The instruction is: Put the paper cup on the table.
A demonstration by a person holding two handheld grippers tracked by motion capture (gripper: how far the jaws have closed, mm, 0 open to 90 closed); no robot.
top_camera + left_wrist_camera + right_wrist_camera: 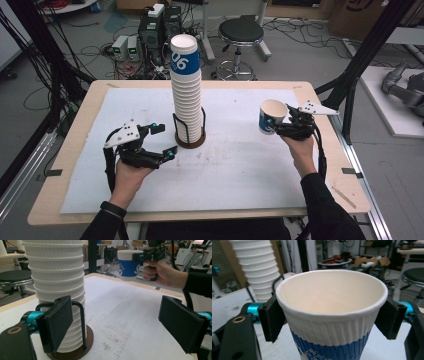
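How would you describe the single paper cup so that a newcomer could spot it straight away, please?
On the white mat covering the wooden table, a tall stack of cups stands in a dark holder. Look to its right, where the right gripper grips one paper cup above the mat. It alone is separate, mouth open, with a blue band.

White-and-blue ribbed paper cup (270, 117) upright, empty, held above the table's right side.

Cup stack (186, 85) in holder (190, 134) at counter (240, 165) centre; left hand-held gripper (161, 141) just left of it, single cup (271, 116) in right hand-held gripper (290, 121) well right.
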